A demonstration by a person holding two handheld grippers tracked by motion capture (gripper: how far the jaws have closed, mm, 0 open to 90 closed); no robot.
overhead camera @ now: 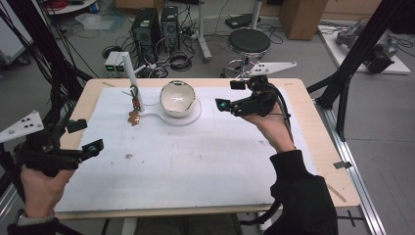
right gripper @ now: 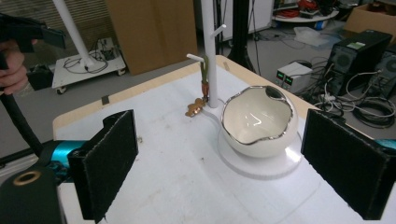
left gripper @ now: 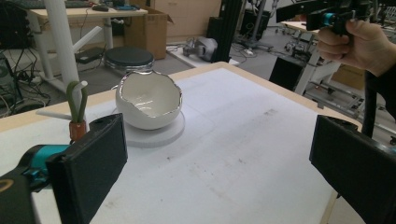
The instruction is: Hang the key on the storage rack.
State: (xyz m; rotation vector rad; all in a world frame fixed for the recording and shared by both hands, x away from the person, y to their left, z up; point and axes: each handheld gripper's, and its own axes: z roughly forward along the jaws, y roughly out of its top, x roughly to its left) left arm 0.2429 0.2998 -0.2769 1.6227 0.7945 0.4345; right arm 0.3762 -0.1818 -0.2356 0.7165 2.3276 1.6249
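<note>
Evidently nothing is begun: left gripper [overhead camera: 93, 147] and right gripper [overhead camera: 226, 94] hover with jaws apart and empty, well clear of the bowl [overhead camera: 179, 99] and the ornament [overhead camera: 134, 105] hanging on its stand [overhead camera: 131, 73].

The high view looked forward and down over the whole table [overhead camera: 313, 147]. Both gripper views sat low, apparently near opposite edges, facing inward; all shared the white bowl [overhead camera: 178, 99] [left gripper: 148, 99] [right gripper: 259, 120].

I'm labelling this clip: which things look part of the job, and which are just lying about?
Likely part of the job:
bowl
white stand
keyring
left tool
right tool

Just lying about:
stool
computer towers
cardboard box
</note>
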